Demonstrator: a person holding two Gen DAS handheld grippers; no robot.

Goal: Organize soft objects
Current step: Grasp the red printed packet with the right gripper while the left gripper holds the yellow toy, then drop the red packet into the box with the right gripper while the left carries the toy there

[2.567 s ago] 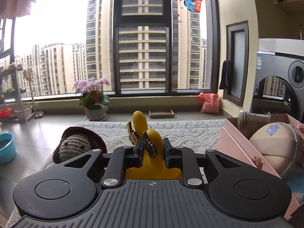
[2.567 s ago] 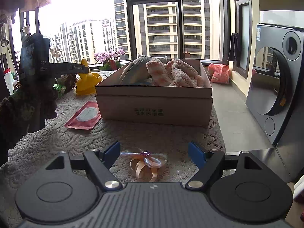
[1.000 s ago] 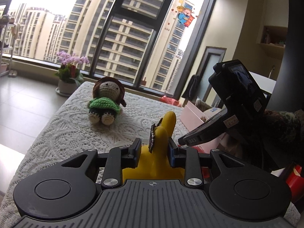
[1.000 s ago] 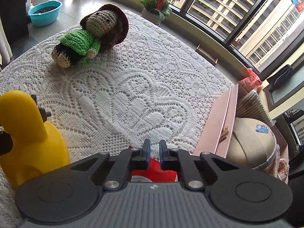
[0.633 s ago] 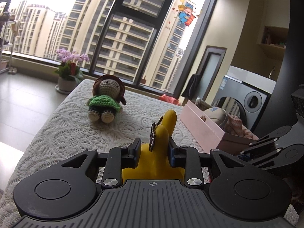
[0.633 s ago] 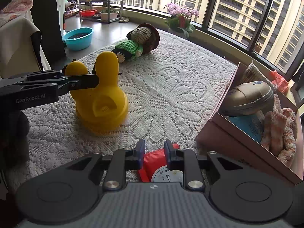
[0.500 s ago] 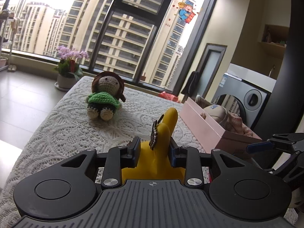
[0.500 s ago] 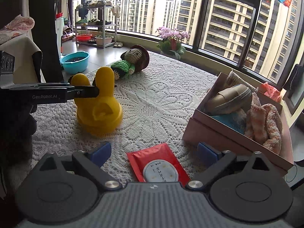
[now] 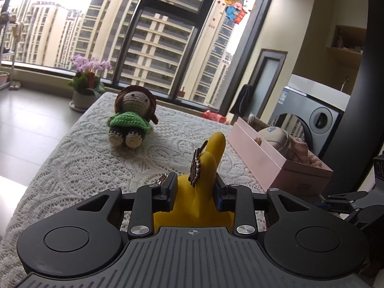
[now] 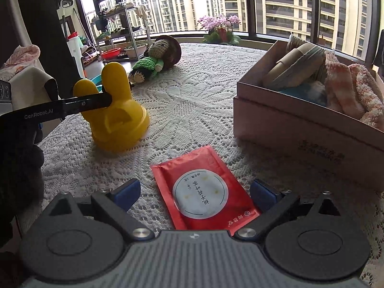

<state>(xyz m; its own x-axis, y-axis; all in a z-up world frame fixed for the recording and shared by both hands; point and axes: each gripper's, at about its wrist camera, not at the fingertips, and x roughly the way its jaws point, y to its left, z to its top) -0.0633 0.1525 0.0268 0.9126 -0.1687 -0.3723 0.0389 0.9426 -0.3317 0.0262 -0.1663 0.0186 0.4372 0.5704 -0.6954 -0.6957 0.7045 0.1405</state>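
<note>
A yellow rabbit-eared toy (image 9: 211, 165) stands on the lace-covered table, with a brown clip (image 9: 195, 166) on one ear. My left gripper (image 9: 194, 184) is shut on its ears; the right wrist view shows the toy (image 10: 120, 124) and a left finger (image 10: 84, 104) from the side. My right gripper (image 10: 195, 192) is open just above the cloth, and a red sachet (image 10: 204, 192) lies flat between its blue pads, untouched. A crochet doll (image 9: 130, 120) (image 10: 156, 60) in a green top lies further back. A pink box (image 9: 264, 158) (image 10: 300, 129) holds a beige pouch and fuzzy socks.
A white lace cloth (image 10: 192, 91) covers the table, whose left edge drops to the floor (image 9: 28, 124). A flower pot (image 9: 85, 96) stands by the window. A washing machine (image 9: 319, 120) is behind the box. A shelf rack (image 10: 120, 36) stands at the far left.
My right gripper has opened wide and swung round; the red sachet now lies between its pads. The left gripper still grips the yellow toy in the same spot.
</note>
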